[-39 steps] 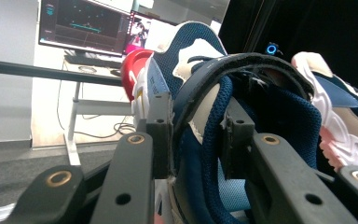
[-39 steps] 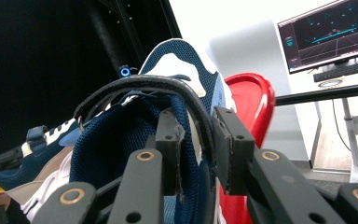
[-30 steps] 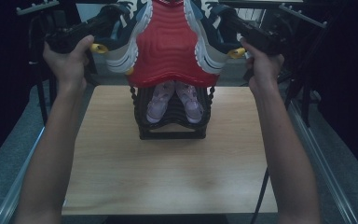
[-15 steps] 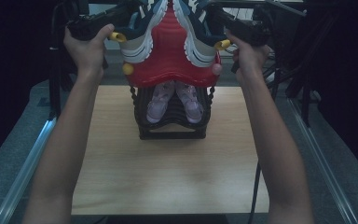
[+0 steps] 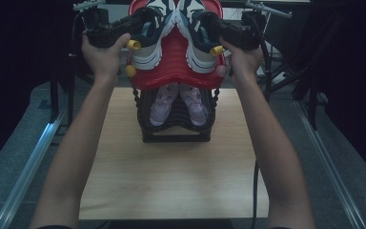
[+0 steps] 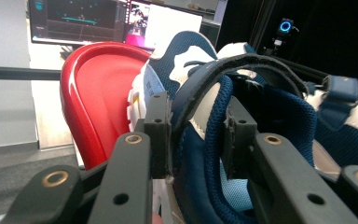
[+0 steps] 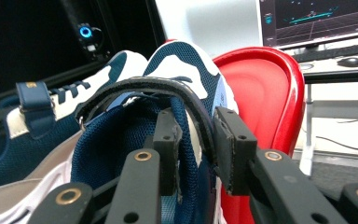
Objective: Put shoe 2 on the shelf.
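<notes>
Sneakers of navy mesh with white panels and thick white soles: we hold the left shoe [image 5: 147, 36] in our left gripper [image 6: 196, 135] and the right shoe [image 5: 198, 36] in our right gripper [image 7: 193, 140], each clamped on a heel collar, above the red tray [image 5: 174, 71]. Toes are cut off; a pink pair [image 5: 178, 102] sits half hidden below.
</notes>
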Motion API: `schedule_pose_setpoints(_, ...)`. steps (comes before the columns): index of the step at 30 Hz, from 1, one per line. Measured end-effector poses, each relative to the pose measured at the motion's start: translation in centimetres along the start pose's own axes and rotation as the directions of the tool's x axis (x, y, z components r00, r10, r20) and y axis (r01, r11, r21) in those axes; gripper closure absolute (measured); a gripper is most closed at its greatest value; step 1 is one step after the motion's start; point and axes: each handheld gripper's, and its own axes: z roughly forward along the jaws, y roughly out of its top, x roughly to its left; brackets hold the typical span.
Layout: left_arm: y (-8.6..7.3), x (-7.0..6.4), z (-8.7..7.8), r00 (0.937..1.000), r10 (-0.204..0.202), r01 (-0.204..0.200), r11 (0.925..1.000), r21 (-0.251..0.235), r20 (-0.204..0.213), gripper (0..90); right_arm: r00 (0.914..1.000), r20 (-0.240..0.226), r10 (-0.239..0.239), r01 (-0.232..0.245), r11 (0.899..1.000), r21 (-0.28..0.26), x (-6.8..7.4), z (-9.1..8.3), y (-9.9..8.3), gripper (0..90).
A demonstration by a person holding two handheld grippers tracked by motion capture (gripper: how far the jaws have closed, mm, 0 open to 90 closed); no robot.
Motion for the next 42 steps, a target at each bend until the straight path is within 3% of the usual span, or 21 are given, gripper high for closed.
schedule_pose_setpoints(12,-0.8,-0.9,1.0,0.9998,-0.01,0.009,0.9996,0.028,0.015,64.5,0.9988,0.021,-0.045,0.045,0.999,0.016,0.4,0.6,-0.6,68.0)
schedule_pose_setpoints(15,-1.2,-1.4,1.2,0.9991,0.043,-0.042,0.9981,0.045,-0.004,64.8,0.9987,0.022,-0.046,0.046,0.999,0.022,0.4,0.7,-0.6,67.4)
schedule_pose_setpoints(18,-1.4,-1.1,1.0,0.9987,0.05,-0.05,0.9977,0.046,-0.009,64.6,0.9987,0.01,-0.05,0.049,0.999,0.013,0.4,0.7,-0.8,65.8)
schedule_pose_setpoints(23,-1.9,-0.4,0.9,0.9991,0.034,-0.035,0.9981,0.051,0.023,56.7,0.9981,-0.014,-0.06,0.06,0.998,0.018,0.5,0.5,-0.8,61.8)
schedule_pose_setpoints(29,-1.7,0.0,0.4,0.9994,-0.001,0.0,0.9994,0.034,0.035,43.9,0.9962,-0.008,-0.086,0.087,0.996,0.021,0.8,0.5,-0.9,53.5)
schedule_pose_setpoints(34,-1.3,0.1,-0.2,0.9988,-0.019,0.018,0.9996,0.022,0.045,41.2,0.9959,-0.064,-0.063,0.065,0.998,0.027,0.6,0.4,-1.1,44.5)
schedule_pose_setpoints(42,-1.7,0.4,-0.9,0.9974,-0.042,0.041,0.9989,0.025,0.058,38.3,0.9943,-0.075,-0.076,0.078,0.997,0.023,0.7,-0.6,-1.0,37.4)
